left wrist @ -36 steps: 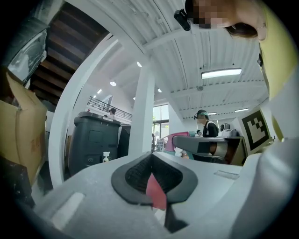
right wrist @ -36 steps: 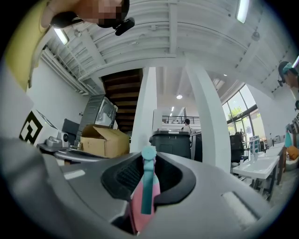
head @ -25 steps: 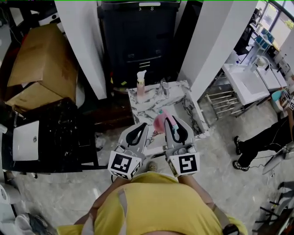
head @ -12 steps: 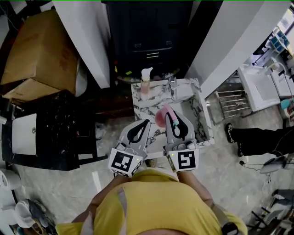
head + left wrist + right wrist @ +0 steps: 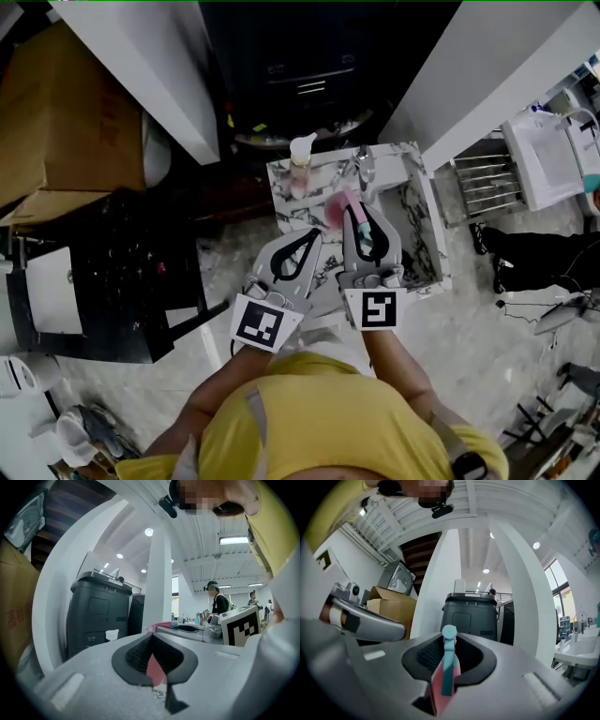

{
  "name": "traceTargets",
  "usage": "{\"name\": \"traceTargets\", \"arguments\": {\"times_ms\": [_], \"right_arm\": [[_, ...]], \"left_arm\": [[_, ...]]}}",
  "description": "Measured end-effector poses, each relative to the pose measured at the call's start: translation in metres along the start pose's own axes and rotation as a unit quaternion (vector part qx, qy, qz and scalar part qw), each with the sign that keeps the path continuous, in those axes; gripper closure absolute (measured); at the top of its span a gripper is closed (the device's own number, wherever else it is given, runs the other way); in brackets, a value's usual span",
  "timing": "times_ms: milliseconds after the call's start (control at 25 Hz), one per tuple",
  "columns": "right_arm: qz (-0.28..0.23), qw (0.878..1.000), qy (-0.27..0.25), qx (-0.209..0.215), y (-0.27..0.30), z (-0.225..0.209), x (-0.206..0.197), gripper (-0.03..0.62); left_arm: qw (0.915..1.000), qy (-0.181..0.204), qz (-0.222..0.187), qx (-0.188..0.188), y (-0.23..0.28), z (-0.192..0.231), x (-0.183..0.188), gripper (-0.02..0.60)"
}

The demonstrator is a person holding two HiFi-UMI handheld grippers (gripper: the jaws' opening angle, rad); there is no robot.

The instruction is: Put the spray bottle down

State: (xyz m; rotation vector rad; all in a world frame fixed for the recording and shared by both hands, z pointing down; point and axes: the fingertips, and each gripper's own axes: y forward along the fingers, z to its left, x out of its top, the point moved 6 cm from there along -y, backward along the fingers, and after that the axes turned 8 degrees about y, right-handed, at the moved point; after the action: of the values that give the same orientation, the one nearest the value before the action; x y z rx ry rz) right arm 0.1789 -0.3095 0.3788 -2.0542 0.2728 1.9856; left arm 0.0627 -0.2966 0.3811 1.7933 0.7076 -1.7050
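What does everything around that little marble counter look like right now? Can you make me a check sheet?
surface: marble counter with a faucet, on a pale floor.
job's things: pink spray bottle with a teal head, gripped over the counter, not yet set down.
clutter: pump bottle standing at the counter's far edge.
grippers: right gripper shut on the spray bottle; left gripper shut, holding nothing.
cables: nothing seen near the counter.
surroundings: cardboard box, dark bin, white pillars, another person's legs.
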Motion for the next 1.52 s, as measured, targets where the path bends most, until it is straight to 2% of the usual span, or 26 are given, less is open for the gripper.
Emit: {"name": "traceTargets", "arguments": {"times_ms": [360, 720, 1520], "right_arm": [[0.02, 1.0, 0.002, -0.016, 0.042, -0.013, -0.039, 0.53], [0.027, 0.999, -0.006, -0.016, 0.076, -0.021, -0.071, 0.53], [0.027, 0.999, 0.005, -0.037, 0.111, -0.024, -0.109, 0.53]], "left_arm": [[0.9994, -0.019, 0.028, -0.004, 0.024, 0.029, -0.033, 0.584], [0.9983, -0.035, 0.046, -0.009, 0.039, 0.04, -0.063, 0.584], [0.9958, -0.051, 0.075, 0.009, 0.043, 0.048, -0.091, 0.584]]}}
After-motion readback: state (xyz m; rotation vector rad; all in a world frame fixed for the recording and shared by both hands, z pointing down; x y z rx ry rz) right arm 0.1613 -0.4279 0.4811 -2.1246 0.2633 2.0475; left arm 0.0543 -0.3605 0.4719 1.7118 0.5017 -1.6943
